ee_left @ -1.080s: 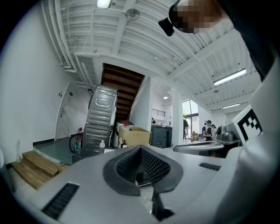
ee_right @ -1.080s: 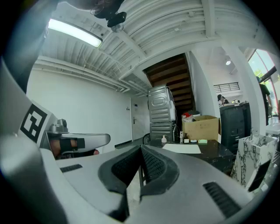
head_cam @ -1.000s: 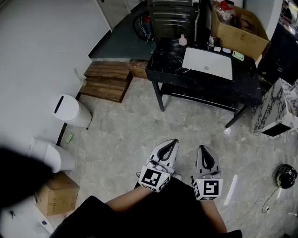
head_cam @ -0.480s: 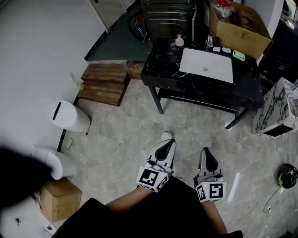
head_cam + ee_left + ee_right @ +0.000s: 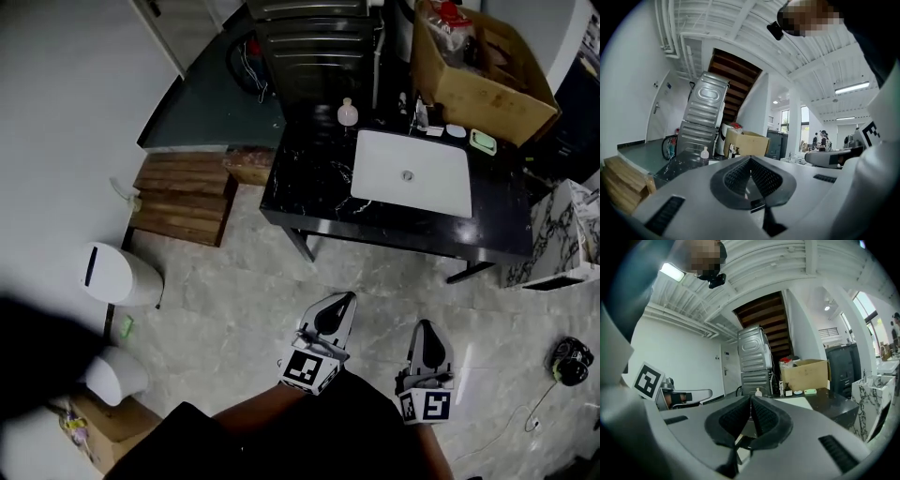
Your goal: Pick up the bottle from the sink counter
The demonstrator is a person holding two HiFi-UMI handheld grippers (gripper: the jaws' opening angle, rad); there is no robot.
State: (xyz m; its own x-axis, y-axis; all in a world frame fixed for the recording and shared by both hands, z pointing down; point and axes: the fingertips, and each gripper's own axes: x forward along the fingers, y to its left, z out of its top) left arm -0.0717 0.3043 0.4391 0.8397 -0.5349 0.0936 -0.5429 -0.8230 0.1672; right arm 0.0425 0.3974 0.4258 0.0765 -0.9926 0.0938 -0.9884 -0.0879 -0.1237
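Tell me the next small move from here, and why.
Probably step closer to the sink counter and open the left gripper. The bottle stands at the counter's back edge, left of the sink, well beyond both grippers, which hang low over the floor. Both the left and the right gripper have their jaws together, empty.

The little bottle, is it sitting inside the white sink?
No, the bottle stands on the black counter, outside the sink near its back corner.

No text, label, brand or number can be read anywhere here.
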